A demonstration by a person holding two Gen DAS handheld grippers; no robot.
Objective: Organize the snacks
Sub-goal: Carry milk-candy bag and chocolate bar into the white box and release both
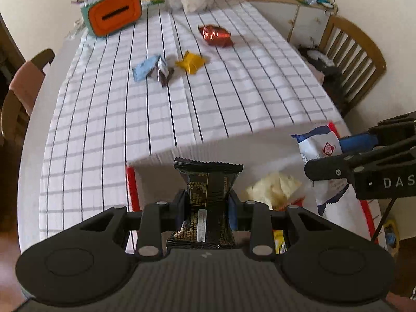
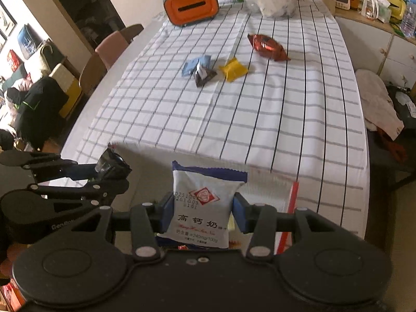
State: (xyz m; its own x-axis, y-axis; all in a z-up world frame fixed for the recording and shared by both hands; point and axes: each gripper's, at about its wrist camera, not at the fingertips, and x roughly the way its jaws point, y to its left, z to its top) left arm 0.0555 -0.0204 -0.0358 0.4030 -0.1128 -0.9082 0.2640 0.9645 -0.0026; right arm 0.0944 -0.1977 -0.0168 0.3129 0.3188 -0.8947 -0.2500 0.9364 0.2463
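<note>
My left gripper (image 1: 208,205) is clamped on a black snack packet (image 1: 208,202), its pads pinching the wrapper's waist so the crimped top stands upright. My right gripper (image 2: 202,214) is closed the same way on a white and blue milk-snack packet (image 2: 201,208). Both hang over a white box with a red rim (image 1: 131,184) at the near edge of the table, where a pale crinkled packet (image 1: 275,188) already lies. Out near the middle of the checked tablecloth (image 2: 273,119) rest a light blue packet (image 2: 196,65), a dark packet (image 2: 204,75) touching it, a yellow packet (image 2: 234,69) and a red foil packet (image 2: 267,46). At the far edge stands an orange tissue box (image 2: 192,6).
</note>
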